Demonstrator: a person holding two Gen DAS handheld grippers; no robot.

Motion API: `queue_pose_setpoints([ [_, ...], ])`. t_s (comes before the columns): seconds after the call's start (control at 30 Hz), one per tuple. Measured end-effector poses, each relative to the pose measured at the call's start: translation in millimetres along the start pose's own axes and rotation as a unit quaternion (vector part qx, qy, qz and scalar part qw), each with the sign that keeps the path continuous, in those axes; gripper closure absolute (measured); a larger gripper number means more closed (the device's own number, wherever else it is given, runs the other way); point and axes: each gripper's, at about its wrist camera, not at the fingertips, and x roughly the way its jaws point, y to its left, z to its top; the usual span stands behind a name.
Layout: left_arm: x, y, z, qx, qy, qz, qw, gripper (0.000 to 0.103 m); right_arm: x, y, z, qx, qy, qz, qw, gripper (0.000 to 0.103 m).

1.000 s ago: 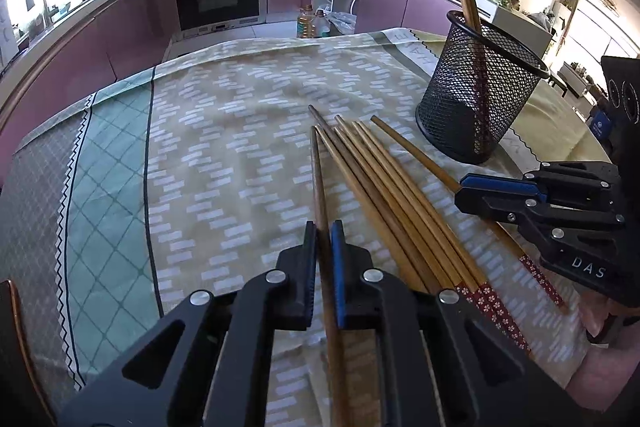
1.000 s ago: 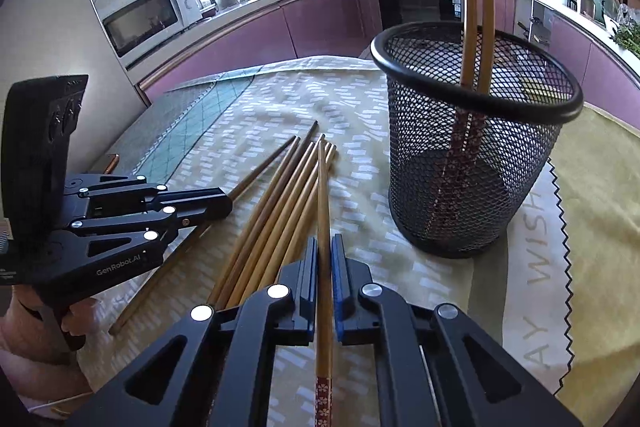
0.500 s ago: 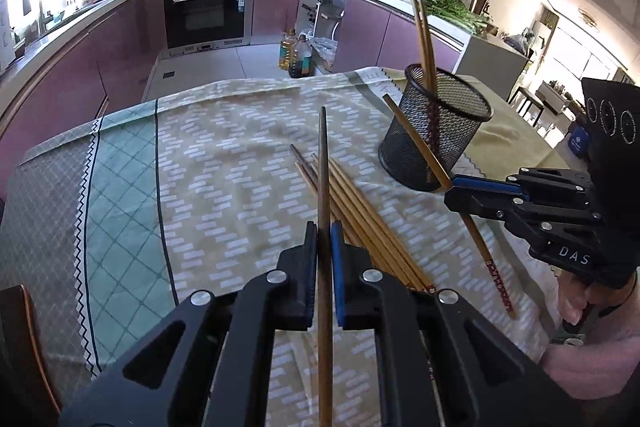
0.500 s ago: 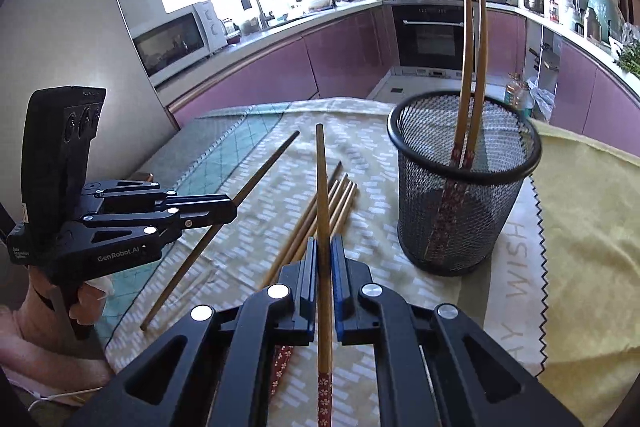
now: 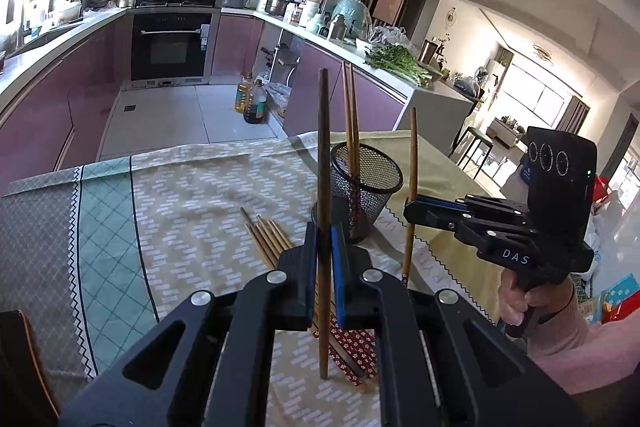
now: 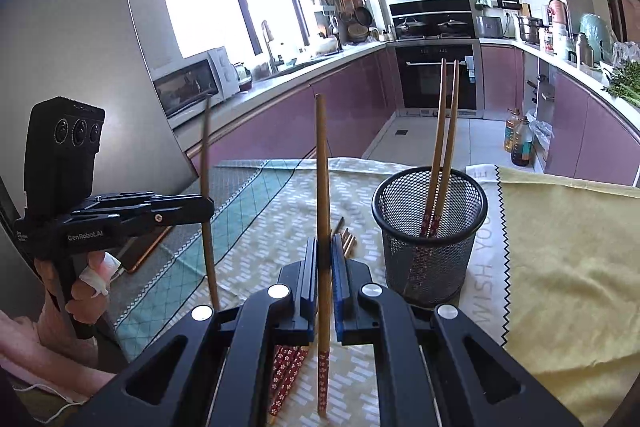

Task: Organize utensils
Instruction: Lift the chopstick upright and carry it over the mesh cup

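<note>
**Two chopsticks in the holder, two more in our grippers, the rest waiting on the cloth**

We are holding one chopstick in each gripper. The left gripper (image 5: pixel 324 239) is pinching a dark chopstick (image 5: pixel 323 155) between its closed jaws, and this stick is standing nearly upright in the left wrist view. The right gripper (image 6: pixel 324 259) is clamping a lighter chopstick (image 6: pixel 322 179) with a red patterned end, also nearly upright. Both sticks are hanging clear of the tablecloth (image 5: pixel 192 195), and neither is over the mesh holder (image 6: pixel 430 223) yet.

We are judging the task as partly done. Two chopsticks (image 6: pixel 444 131) are already leaning inside the holder, patterned ends down. A bundle of loose chopsticks (image 5: pixel 266 235) is lying on the cloth just beside the holder, so after these two there are more trips for us.

Some things are escaping us. Our own gripper bodies are covering the middle of the loose bundle, so we are not able to count it surely; we are seeing only the tips and some red patterned ends. The table edge near us is cut off, and we cannot tell if more utensils are lying there.
</note>
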Motion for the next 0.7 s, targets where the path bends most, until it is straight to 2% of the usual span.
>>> queue_pose_setpoints([
  [0.33, -16, -10, 20, 0.004, -0.042, -0.021, 0.9989, 0.096, -15, -6, 13, -0.002, -0.031, 0.001, 1.000, 0.097],
  [0.7, -5, -22, 66, 0.009, -0.083, -0.032, 0.9960, 0.095, -42, -16, 48, -0.023, -0.077, -0.014, 0.997, 0.097],
])
